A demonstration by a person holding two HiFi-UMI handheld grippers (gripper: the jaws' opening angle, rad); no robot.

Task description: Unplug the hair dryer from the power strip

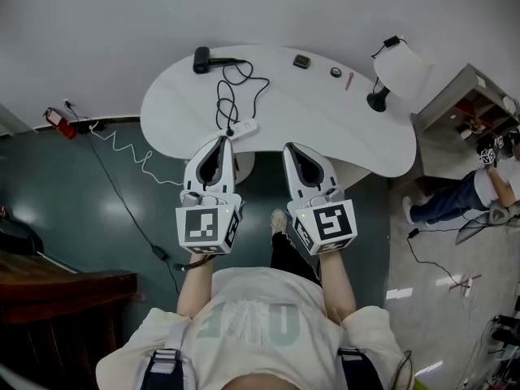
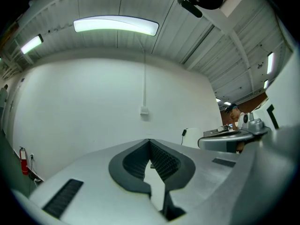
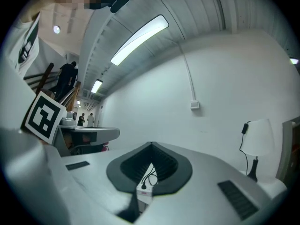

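Observation:
The black hair dryer (image 1: 201,59) lies at the back left of the white table (image 1: 325,116). Its black cord (image 1: 230,96) loops forward to a white power strip (image 1: 242,129) near the table's front edge. My left gripper (image 1: 223,141) is shut and empty, its tips just left of the strip. My right gripper (image 1: 290,147) is shut and empty too, level with the table's front edge and to the right of the strip. In the right gripper view the power strip (image 3: 144,191) with a black plug in it shows below the shut jaws of the right gripper (image 3: 151,144). The left gripper (image 2: 150,142) faces the white wall.
A white lamp (image 1: 400,71) stands at the table's back right, with a dark box (image 1: 301,61), a round item (image 1: 335,72) and a red pen (image 1: 348,80) nearby. A coiled white cable (image 1: 122,149) runs on the floor left. A person (image 1: 463,197) sits right, by a shelf (image 1: 475,104).

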